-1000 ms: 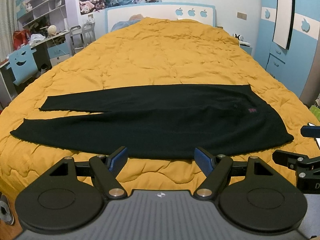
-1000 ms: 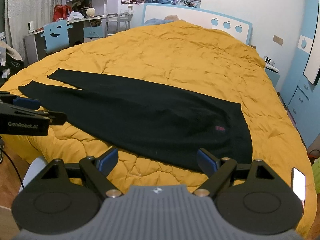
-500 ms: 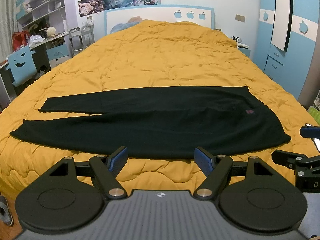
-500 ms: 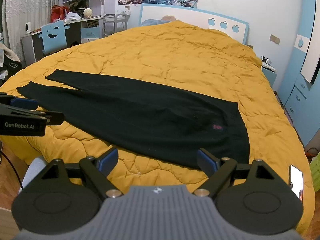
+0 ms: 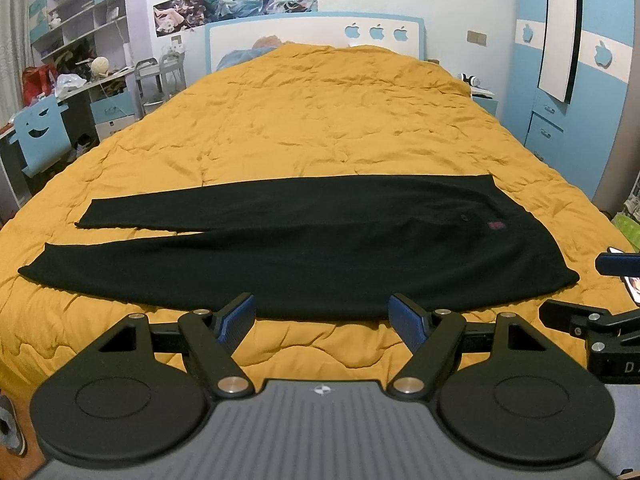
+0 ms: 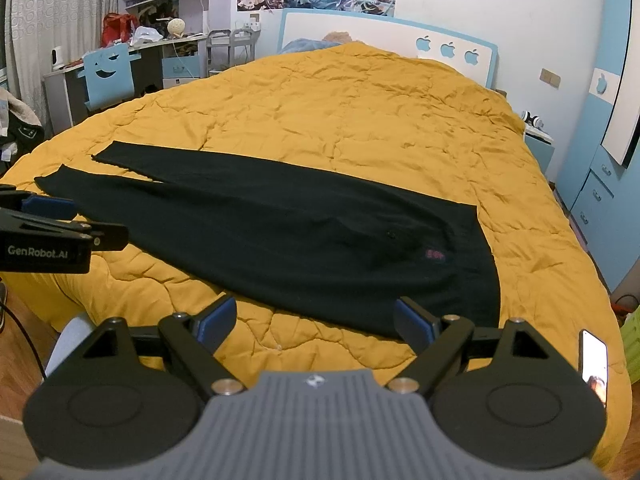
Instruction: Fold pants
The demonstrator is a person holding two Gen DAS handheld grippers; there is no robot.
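Note:
Black pants (image 5: 304,248) lie flat across the near part of an orange quilt (image 5: 320,120), legs to the left, waist to the right with a small red label (image 5: 496,225). The two legs part slightly at the cuffs. My left gripper (image 5: 325,317) is open, hovering over the quilt just short of the pants' near edge. In the right wrist view the pants (image 6: 280,232) run diagonally, and my right gripper (image 6: 316,322) is open near the waist's near corner, holding nothing. The left gripper (image 6: 48,236) shows at that view's left edge.
The bed fills most of the room, with a white and blue headboard (image 5: 316,32) at the far end. A desk and blue chair (image 6: 106,74) stand at the left, blue cabinets (image 5: 560,92) at the right. A phone (image 6: 594,362) lies near the quilt's right corner.
Both views have shifted only slightly; the pants sit a touch lower in the left view. Both grippers stay open and the pants have not moved.

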